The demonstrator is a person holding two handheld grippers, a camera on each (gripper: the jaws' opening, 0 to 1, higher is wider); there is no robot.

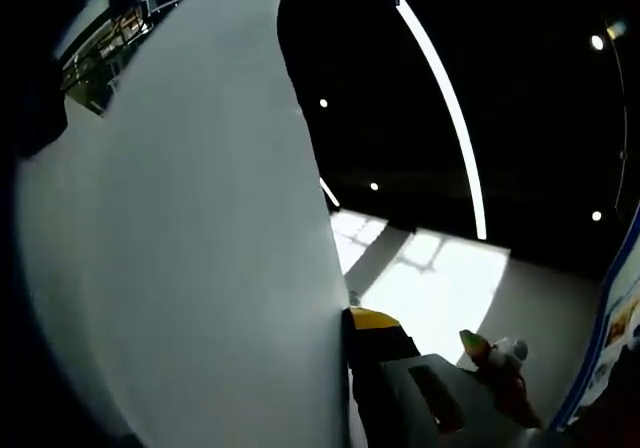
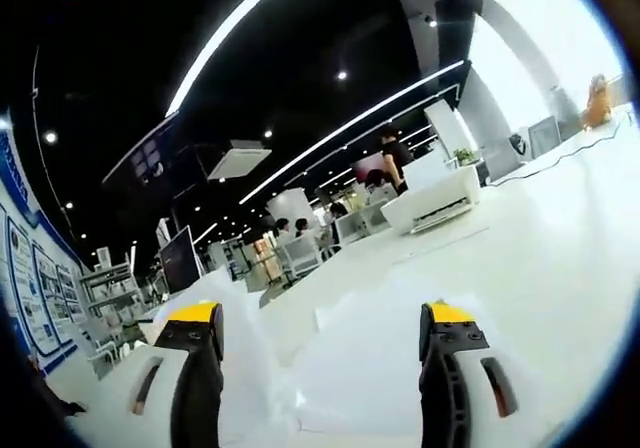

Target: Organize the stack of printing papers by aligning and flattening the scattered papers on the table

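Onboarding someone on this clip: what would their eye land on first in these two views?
In the left gripper view, a big white sheet of paper stands up close to the camera, covering the left half, with a yellow-tipped finger at its right edge. In the right gripper view, the right gripper holds its fingers wide apart over loose white papers on the white table, with long ceiling light strips overhead.

Dark ceiling (image 2: 300,58) with long light strips (image 2: 225,33), white desks (image 2: 435,203).
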